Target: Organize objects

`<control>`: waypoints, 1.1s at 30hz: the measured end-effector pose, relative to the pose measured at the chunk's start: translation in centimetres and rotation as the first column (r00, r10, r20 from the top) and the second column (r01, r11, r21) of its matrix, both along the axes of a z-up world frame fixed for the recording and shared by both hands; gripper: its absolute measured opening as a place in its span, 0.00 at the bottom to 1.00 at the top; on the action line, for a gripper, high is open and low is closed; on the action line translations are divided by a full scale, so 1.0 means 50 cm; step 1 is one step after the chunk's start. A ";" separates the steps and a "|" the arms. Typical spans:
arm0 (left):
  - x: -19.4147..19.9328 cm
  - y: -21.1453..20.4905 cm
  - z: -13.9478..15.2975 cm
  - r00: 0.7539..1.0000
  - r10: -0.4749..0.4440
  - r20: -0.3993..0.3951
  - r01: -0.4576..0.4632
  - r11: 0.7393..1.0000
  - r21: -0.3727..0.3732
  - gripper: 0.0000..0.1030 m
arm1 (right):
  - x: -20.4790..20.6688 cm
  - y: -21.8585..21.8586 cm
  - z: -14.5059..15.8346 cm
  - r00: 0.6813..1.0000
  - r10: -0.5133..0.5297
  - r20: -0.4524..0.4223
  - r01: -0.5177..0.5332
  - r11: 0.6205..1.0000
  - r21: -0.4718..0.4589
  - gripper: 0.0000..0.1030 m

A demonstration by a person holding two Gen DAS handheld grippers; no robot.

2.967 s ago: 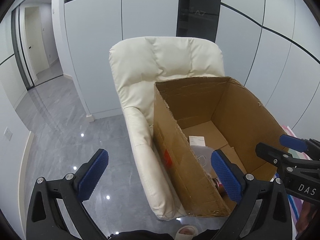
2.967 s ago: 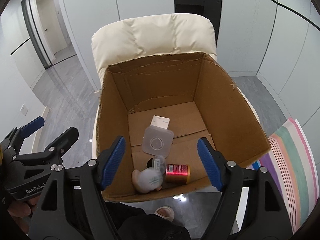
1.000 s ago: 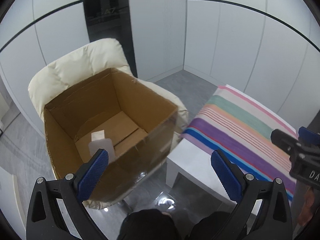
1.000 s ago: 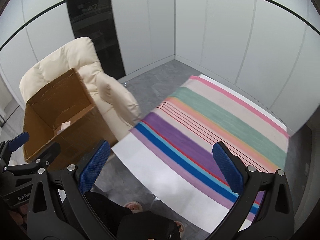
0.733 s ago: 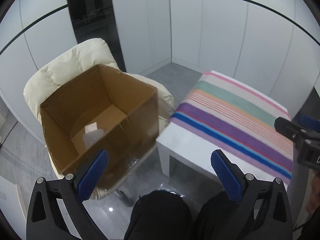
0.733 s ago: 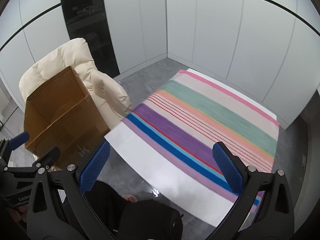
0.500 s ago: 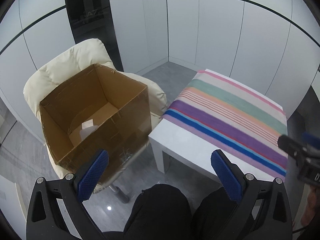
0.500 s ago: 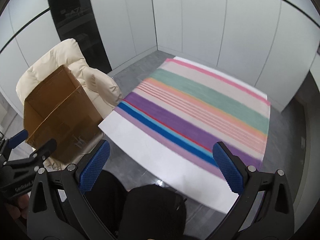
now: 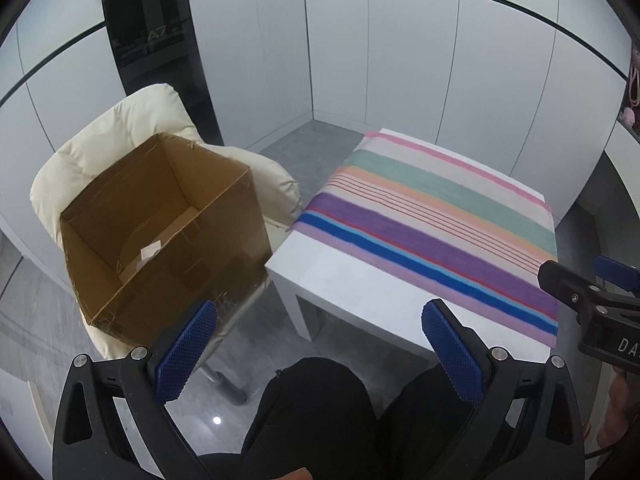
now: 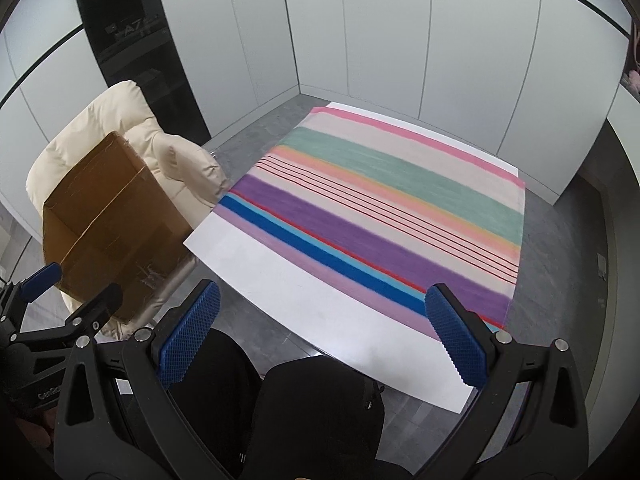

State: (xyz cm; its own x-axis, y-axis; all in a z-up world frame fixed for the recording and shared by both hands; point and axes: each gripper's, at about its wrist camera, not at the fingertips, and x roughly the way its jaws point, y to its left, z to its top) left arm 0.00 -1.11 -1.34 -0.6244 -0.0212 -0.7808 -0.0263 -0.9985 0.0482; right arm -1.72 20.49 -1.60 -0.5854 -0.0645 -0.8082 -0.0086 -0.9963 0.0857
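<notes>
An open cardboard box (image 9: 168, 232) stands on a cream armchair (image 9: 120, 132) at the left; a white item lies on its floor, the rest of the inside is hidden. It also shows in the right wrist view (image 10: 108, 224). My left gripper (image 9: 320, 344) is open and empty, held above my lap between the box and the table. My right gripper (image 10: 320, 336) is open and empty over the near edge of the white table (image 10: 272, 272), which bears a striped cloth (image 10: 380, 208).
The table (image 9: 340, 280) and its striped cloth (image 9: 432, 216) stand right of the armchair. White wall panels enclose the corner behind. A dark glass cabinet (image 9: 148, 40) stands behind the chair. Grey floor lies around. My knees are below both grippers.
Both grippers have swung from above the box to the right and drawn back and up. The table and striped cloth have come into view. Both stay open and empty.
</notes>
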 end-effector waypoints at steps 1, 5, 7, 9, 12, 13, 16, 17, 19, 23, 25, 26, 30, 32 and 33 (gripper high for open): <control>0.000 0.003 -0.001 1.000 -0.004 0.001 0.004 1.000 -0.005 1.00 | 0.000 0.003 -0.001 1.000 -0.003 0.003 0.003 1.000 0.000 1.00; -0.001 0.005 0.001 1.000 -0.015 -0.002 0.015 1.000 -0.009 1.00 | -0.001 0.009 -0.003 1.000 -0.009 0.012 0.009 1.000 -0.008 1.00; 0.001 0.007 0.003 1.000 -0.018 -0.006 0.018 1.000 -0.012 1.00 | 0.000 0.008 -0.003 1.000 -0.007 0.010 0.007 1.000 -0.006 1.00; 0.001 0.006 0.004 1.000 -0.019 -0.004 0.019 1.000 -0.007 1.00 | 0.000 0.006 -0.004 1.000 -0.006 0.011 0.006 1.000 -0.007 1.00; 0.000 0.005 0.003 1.000 -0.018 -0.002 0.018 1.000 -0.004 1.00 | 0.001 0.004 -0.003 1.000 -0.006 0.011 0.006 1.000 -0.007 1.00; 0.000 0.005 0.003 1.000 -0.019 -0.001 0.019 1.000 -0.003 1.00 | 0.001 0.004 -0.003 1.000 -0.005 0.011 0.005 1.000 -0.007 1.00; 0.001 0.007 0.002 1.000 -0.022 0.001 0.022 1.000 -0.009 1.00 | 0.001 0.002 -0.004 1.000 -0.004 0.012 0.004 1.000 -0.006 1.00; 0.002 0.008 0.002 1.000 -0.024 0.002 0.024 1.000 -0.005 1.00 | 0.001 0.002 -0.004 1.000 -0.004 0.013 0.004 1.000 -0.006 1.00; 0.002 0.007 0.002 1.000 -0.027 0.004 0.027 1.000 -0.001 1.00 | 0.002 0.001 -0.005 1.000 -0.003 0.014 0.003 1.000 -0.005 1.00; 0.001 0.007 -0.002 0.999 -0.030 0.011 0.030 1.000 0.003 1.00 | 0.002 0.001 -0.006 1.000 -0.002 0.013 0.002 1.000 -0.004 1.00; 0.000 0.006 -0.001 1.000 -0.028 0.011 0.028 1.000 0.005 1.00 | 0.002 0.000 -0.006 1.000 -0.002 0.013 0.003 1.000 -0.004 1.00; 0.001 0.006 -0.001 1.000 -0.028 0.010 0.028 1.000 0.004 1.00 | 0.002 0.000 -0.006 1.000 -0.002 0.013 0.002 1.000 -0.004 1.00; 0.002 0.006 -0.001 1.000 -0.027 0.008 0.027 1.000 0.007 1.00 | 0.002 0.000 -0.006 1.000 -0.003 0.012 0.003 1.000 -0.003 1.00; 0.001 0.007 -0.002 1.000 -0.027 0.009 0.027 1.000 0.008 1.00 | 0.003 -0.001 -0.006 1.000 -0.002 0.013 0.002 1.000 -0.003 1.00; 0.002 0.007 -0.002 1.000 -0.028 0.010 0.028 1.000 0.008 1.00 | 0.003 -0.001 -0.006 1.000 -0.003 0.012 0.003 1.000 -0.003 1.00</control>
